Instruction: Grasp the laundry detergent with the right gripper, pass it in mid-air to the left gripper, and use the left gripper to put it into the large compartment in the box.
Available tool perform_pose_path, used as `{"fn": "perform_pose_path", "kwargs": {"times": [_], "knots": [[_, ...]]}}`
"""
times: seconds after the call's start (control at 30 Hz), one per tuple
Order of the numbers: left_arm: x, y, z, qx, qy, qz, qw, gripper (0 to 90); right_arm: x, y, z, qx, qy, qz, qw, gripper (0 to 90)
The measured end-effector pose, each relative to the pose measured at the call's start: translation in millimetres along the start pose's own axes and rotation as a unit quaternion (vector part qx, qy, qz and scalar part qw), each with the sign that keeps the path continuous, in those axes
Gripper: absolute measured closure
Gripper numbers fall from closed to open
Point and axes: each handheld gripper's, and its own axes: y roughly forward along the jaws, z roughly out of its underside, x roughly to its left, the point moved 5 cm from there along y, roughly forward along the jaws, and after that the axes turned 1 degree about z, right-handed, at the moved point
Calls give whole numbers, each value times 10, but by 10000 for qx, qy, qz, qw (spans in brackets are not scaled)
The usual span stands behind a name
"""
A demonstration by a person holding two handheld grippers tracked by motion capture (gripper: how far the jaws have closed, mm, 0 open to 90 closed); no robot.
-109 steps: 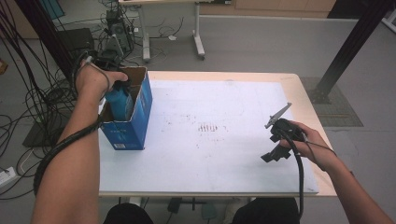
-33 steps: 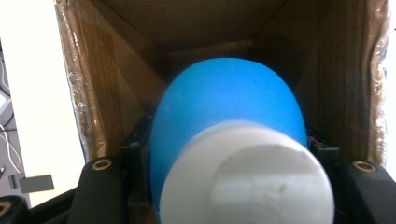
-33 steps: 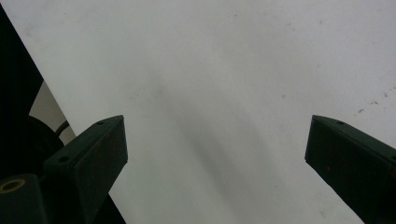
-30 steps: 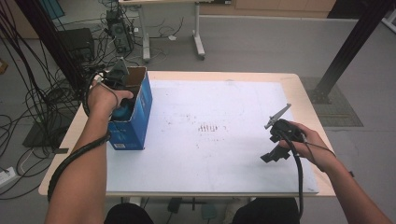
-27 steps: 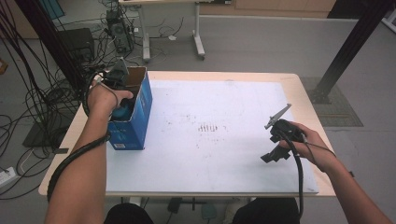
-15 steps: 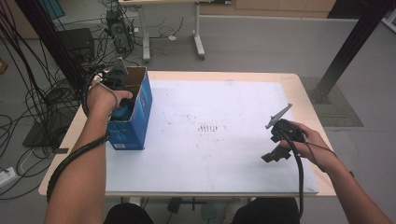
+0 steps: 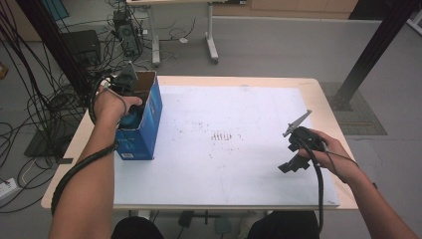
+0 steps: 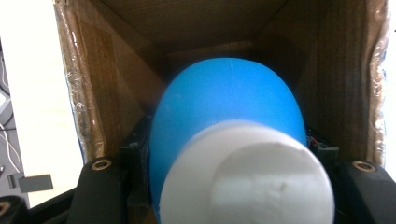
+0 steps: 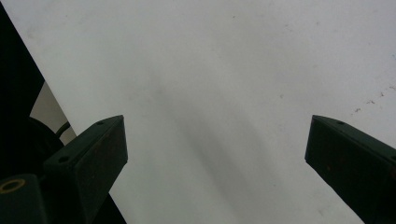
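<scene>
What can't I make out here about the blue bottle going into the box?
- Bottle's lower end: in the left gripper view the blue bottle and its white cap block the floor of the box, so contact is unclear.
- Left tool: in the high view the hand and box wall cover its jaws.
- Box label print: too small in the high view.
- Right tool: open, nothing between its jaws.

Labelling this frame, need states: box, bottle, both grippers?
cardboard box: upright on the table's left side, top open.
blue bottle: white cap on, between the left jaws, inside the box.
left gripper: shut on the bottle, reaching down into the box.
right gripper: open, nothing between the jaws, over the white table top.
</scene>
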Motion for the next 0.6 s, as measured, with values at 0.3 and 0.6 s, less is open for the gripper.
{"fn": "perform_pose_path", "kwargs": {"times": [0.3,0.6], "knots": [[13,0,1,2,-5,25,10000,374,13,10,-13,25,-39,2,10000,57],[24,6,-8,-9,-4,43,10000,373,8,3,-17,46,-47,4,10000,57]]}}
